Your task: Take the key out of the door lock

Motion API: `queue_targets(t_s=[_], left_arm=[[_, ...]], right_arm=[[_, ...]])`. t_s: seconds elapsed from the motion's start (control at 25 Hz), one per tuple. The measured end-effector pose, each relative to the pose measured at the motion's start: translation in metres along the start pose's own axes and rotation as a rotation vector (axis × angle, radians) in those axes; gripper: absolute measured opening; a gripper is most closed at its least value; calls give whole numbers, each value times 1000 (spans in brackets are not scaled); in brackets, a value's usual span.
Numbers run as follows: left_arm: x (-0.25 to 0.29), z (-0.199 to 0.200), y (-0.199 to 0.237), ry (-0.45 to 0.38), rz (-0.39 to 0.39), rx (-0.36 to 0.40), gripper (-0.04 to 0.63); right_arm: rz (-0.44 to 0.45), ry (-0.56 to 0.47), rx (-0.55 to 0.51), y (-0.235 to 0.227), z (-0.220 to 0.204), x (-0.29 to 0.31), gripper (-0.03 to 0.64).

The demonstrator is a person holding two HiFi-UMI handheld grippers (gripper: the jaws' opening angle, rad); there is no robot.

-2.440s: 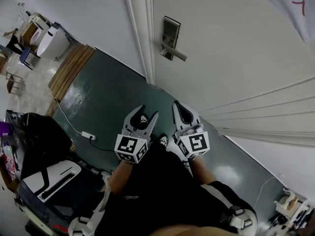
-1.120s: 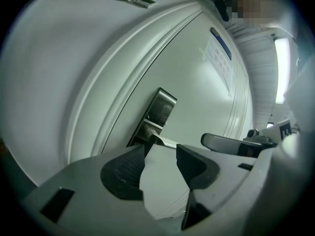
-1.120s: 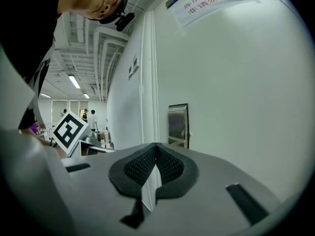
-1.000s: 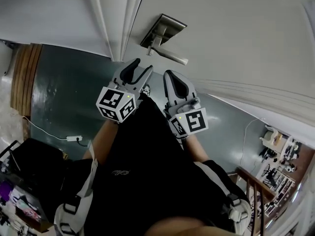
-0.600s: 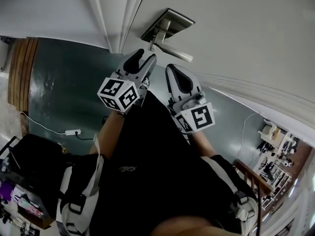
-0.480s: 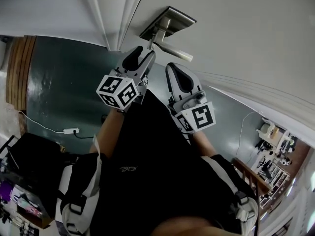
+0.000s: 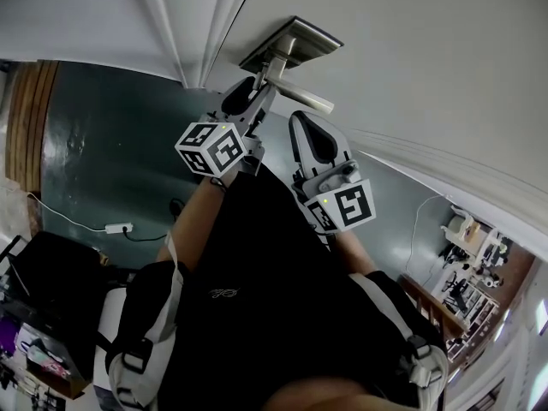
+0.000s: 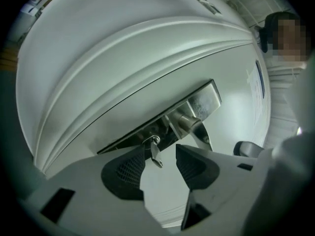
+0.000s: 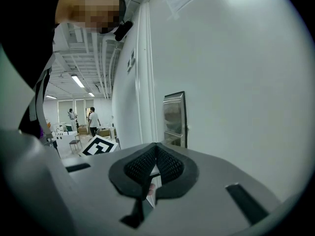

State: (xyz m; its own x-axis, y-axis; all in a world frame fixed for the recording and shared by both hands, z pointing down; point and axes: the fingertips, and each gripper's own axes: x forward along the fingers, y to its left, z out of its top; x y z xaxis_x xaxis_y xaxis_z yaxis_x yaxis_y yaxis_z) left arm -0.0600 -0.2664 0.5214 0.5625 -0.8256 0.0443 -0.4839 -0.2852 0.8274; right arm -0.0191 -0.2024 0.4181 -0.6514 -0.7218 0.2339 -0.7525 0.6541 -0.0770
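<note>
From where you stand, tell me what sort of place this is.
Probably an indoor lab or workshop: a white door with a metal lock, a dark green floor, and cluttered workbenches at the far right.

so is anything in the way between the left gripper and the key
Nothing visible. The left gripper has its open jaws either side of the key in the lock plate; the door handle lies off to the side, outside the gap.

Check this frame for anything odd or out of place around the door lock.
Only the key stands out. It sticks out of the lock plate beside the lever handle, between the open jaws of the left gripper, and is not yet gripped. No damage shows. The right gripper is shut and empty.
</note>
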Motion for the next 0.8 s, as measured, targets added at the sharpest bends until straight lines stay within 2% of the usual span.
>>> queue_targets(t_s=[0.24, 0.64, 0.8], left_arm=[[7, 5, 4, -69, 5, -137, 192], [12, 8, 9, -125, 42, -190, 101], [13, 9, 14, -160, 54, -250, 58]], right_arm=[[-19, -6, 10, -6, 1, -2, 8], [-25, -7, 24, -11, 1, -5, 8], [-33, -10, 24, -14, 1, -8, 8]])
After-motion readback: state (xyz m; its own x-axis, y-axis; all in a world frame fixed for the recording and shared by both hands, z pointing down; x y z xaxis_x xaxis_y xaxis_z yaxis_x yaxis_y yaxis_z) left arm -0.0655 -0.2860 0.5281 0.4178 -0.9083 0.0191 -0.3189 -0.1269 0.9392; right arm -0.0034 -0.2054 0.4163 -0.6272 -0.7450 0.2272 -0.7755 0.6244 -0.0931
